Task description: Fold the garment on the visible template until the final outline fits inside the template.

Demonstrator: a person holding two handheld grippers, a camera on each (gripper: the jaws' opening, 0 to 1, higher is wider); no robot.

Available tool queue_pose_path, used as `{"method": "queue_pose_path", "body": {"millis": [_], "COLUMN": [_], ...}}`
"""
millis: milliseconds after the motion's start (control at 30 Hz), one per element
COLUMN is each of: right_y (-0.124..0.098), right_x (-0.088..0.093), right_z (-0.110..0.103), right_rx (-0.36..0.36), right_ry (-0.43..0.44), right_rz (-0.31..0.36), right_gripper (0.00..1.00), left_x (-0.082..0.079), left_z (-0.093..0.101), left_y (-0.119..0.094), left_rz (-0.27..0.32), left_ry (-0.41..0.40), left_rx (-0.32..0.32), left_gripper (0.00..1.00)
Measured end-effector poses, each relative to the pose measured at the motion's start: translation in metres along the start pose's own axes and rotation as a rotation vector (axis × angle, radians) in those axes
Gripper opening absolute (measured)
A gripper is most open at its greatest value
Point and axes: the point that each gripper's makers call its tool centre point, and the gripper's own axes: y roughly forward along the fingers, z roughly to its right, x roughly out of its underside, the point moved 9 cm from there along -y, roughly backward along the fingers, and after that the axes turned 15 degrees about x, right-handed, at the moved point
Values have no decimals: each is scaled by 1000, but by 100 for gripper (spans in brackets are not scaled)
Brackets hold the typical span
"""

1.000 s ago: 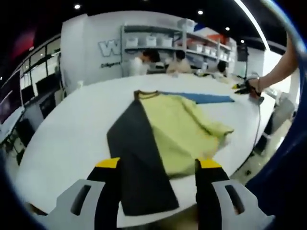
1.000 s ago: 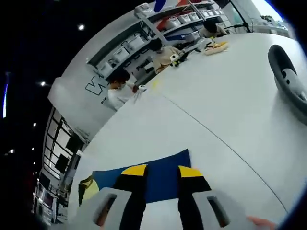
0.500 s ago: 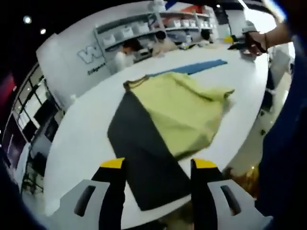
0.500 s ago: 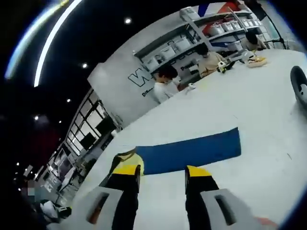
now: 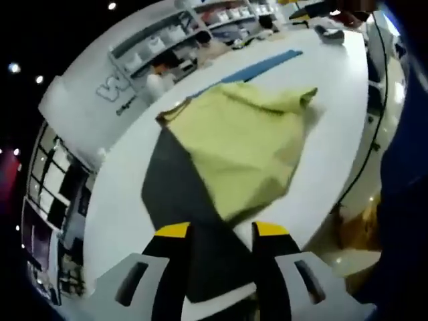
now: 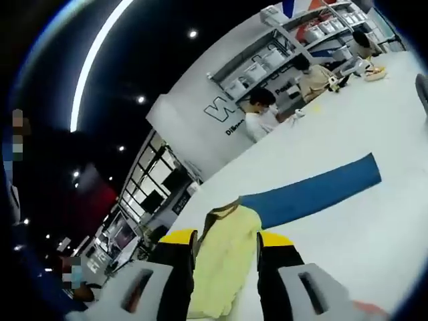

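A yellow-green garment [image 5: 247, 137] lies partly folded on a dark grey template [image 5: 175, 194] on the white table [image 5: 120, 200], covering the template's far right part. My left gripper [image 5: 222, 231] hovers open over the template's near end, holding nothing. In the right gripper view the garment [image 6: 224, 257] shows between the jaws of my right gripper [image 6: 226, 238], which is open and empty. The garment's brown collar [image 6: 224, 210] points away from it.
A long blue strip [image 6: 314, 190] lies beyond the garment, also seen as the blue strip [image 5: 264, 65]. A cable [image 5: 374, 100] hangs off the table's right edge. Seated people [image 6: 261, 120] and shelves [image 6: 267, 60] are at the far side.
The left view has rolled and drawn closer to the template's near end, and its jaws stand nearer together. The right view has swung so the garment now appears between its jaws.
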Motion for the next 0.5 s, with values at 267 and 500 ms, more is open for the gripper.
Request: {"method": "queue_pose_path", "body": {"millis": [267, 500], "right_y": [-3, -4], "right_x": [3, 14], "right_z": [-22, -23], "right_rx": [-49, -45], "right_ry": [-36, -8], "right_rz": [11, -2], "right_gripper": [31, 30], "left_x": [9, 10], "left_z": [5, -5], "left_y": [-1, -6], "left_rz": [-70, -53], "left_ry": [124, 99], "left_rx": [-76, -68], "left_gripper": [19, 5]}}
